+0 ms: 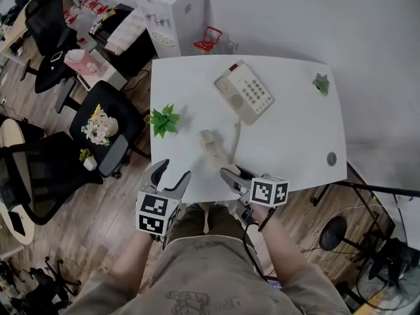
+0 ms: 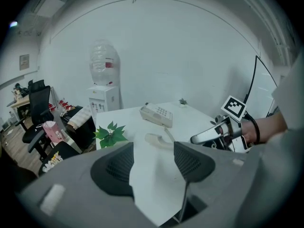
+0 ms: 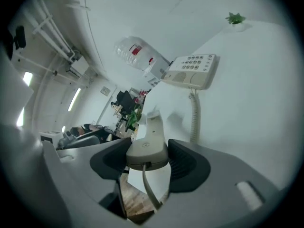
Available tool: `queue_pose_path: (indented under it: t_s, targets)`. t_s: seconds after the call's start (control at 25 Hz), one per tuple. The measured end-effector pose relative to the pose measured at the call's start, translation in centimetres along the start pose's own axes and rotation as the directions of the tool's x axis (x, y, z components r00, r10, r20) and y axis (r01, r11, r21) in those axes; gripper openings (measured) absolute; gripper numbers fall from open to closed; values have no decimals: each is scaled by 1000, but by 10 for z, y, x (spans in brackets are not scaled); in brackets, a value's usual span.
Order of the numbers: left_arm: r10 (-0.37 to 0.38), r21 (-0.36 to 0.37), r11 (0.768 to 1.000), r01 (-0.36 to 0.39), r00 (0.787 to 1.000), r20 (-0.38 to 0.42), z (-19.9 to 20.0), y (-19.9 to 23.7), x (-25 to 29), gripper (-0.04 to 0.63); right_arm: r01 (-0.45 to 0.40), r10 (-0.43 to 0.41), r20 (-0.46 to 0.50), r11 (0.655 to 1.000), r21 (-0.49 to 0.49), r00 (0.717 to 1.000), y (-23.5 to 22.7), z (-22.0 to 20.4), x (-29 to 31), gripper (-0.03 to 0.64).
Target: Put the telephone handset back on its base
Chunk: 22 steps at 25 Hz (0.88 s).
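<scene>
The beige telephone base (image 1: 244, 92) with its keypad sits at the back middle of the white table (image 1: 295, 136), its cradle bare. The matching handset (image 1: 211, 148) is off the base near the table's front edge, joined to it by a coiled cord (image 1: 234, 140). My right gripper (image 1: 235, 174) is shut on the handset's near end; in the right gripper view the handset (image 3: 151, 137) is pinched between both pads, pointing away toward the base (image 3: 192, 70). My left gripper (image 1: 174, 170) hovers open at the front left edge with nothing between its jaws (image 2: 153, 163).
A green leafy plant (image 1: 164, 120) lies on the table's left side, and a small one (image 1: 321, 83) stands at the back right. A round grommet (image 1: 331, 158) marks the right edge. Black office chairs (image 1: 105, 126) and a water dispenser (image 1: 172, 12) stand on the floor to the left.
</scene>
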<state>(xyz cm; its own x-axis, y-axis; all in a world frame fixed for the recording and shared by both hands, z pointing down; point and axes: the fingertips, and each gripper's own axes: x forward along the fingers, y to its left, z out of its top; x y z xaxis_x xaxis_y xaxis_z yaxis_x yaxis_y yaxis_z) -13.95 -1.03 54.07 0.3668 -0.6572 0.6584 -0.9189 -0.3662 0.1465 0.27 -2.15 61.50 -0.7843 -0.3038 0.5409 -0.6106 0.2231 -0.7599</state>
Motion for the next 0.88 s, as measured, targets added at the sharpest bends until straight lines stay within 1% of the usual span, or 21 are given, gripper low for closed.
queue_pose_path:
  t_s: [0.12, 0.2, 0.32, 0.44, 0.6, 0.72, 0.8, 0.88]
  targets:
    - [-33, -13, 999, 33, 999, 17, 7, -7, -3, 267, -76, 73, 60, 996, 53, 996, 20, 14, -13, 275]
    - [-63, -34, 997, 65, 997, 36, 14, -12, -6, 267, -117, 111, 98, 991, 58, 989, 36, 26, -23, 275]
    - [-113, -62, 991, 119, 990, 86, 30, -19, -12, 267, -167, 160, 148, 985, 37, 976, 60, 45, -40, 275]
    - [-168, -93, 979, 184, 973, 156, 52, -26, -16, 266, -203, 200, 185, 979, -7, 962, 80, 63, -56, 275]
    - [-241, -125, 953, 277, 939, 245, 79, -38, -24, 267, -251, 254, 220, 967, -44, 942, 105, 73, -77, 275]
    - [-300, -128, 928, 350, 906, 299, 94, -51, -30, 267, -295, 301, 248, 953, -60, 921, 119, 76, -90, 275]
    - [-345, -146, 901, 408, 879, 329, 101, -61, -31, 268, -334, 341, 259, 940, -73, 904, 129, 76, -99, 275]
    - [-392, -178, 862, 475, 846, 360, 109, -71, -29, 270, -378, 388, 264, 922, -87, 883, 137, 76, -109, 276]
